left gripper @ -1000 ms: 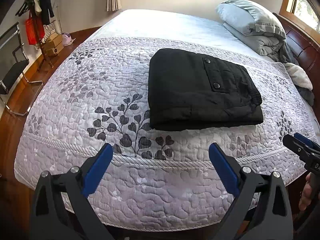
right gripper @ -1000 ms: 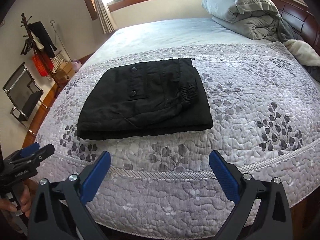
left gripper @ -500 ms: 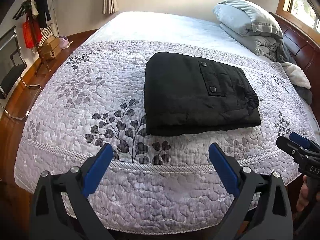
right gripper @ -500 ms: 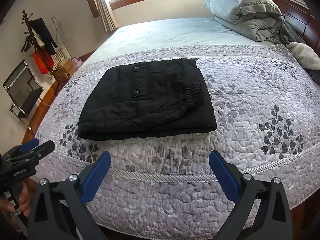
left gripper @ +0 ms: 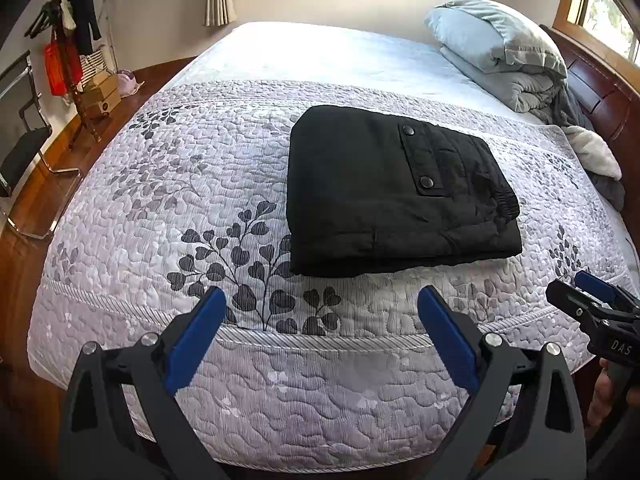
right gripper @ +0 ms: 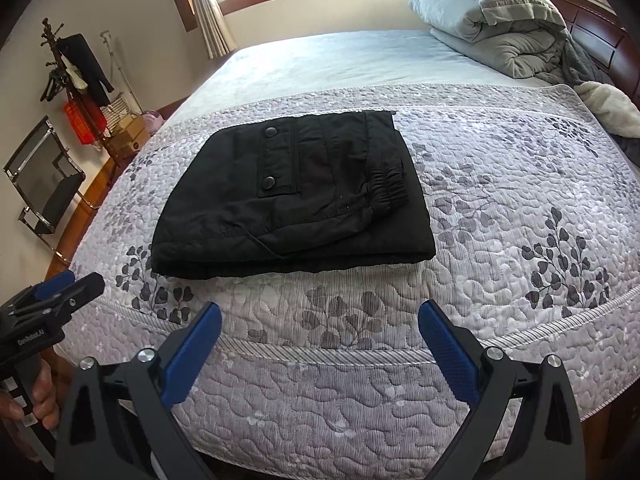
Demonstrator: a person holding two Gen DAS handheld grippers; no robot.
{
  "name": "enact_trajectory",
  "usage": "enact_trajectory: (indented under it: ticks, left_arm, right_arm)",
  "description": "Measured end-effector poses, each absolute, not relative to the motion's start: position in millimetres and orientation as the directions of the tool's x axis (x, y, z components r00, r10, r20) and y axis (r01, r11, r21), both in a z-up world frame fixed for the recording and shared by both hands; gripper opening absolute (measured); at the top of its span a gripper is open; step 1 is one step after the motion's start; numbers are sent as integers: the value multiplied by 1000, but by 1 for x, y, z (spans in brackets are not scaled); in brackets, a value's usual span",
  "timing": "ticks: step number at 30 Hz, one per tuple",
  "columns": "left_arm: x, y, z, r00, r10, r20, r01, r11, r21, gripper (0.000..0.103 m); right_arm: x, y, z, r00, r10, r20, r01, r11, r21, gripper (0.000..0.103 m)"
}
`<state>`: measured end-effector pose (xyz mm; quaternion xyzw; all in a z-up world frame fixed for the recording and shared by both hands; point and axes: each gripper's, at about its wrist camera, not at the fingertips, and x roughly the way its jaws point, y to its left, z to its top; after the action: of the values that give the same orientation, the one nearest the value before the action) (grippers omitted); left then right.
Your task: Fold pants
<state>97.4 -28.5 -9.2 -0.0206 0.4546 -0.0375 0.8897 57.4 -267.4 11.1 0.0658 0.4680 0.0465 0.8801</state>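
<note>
Black pants (left gripper: 396, 196) lie folded into a compact rectangle on the quilted floral bedspread (left gripper: 180, 208), pocket flap with two snaps facing up. They also show in the right wrist view (right gripper: 296, 196). My left gripper (left gripper: 320, 320) is open and empty, held back over the bed's near edge, well short of the pants. My right gripper (right gripper: 320, 332) is open and empty too, also over the near edge. Each gripper shows in the other's view, the right one (left gripper: 592, 300) at the far right and the left one (right gripper: 60, 292) at the far left.
A folded grey duvet (left gripper: 500, 52) and loose blankets (left gripper: 596, 152) lie by the wooden headboard at the right. A coat rack (left gripper: 68, 40), boxes and a metal-framed chair (left gripper: 24, 140) stand on the wood floor at the left of the bed.
Both grippers have moved slightly closer to the bed and a little higher; the pants appear larger and lower in view. Both jaws stay open. The pants have not moved.
</note>
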Motion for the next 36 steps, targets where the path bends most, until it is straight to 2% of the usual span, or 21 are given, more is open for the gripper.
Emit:
enact_trajectory:
  ticks: [36]
  left_arm:
    - [99,-45,-13,564,-58,-824,101,995,-1,96]
  right_arm:
    - [61,-274,-3,523,132,-842,10,987,161,99]
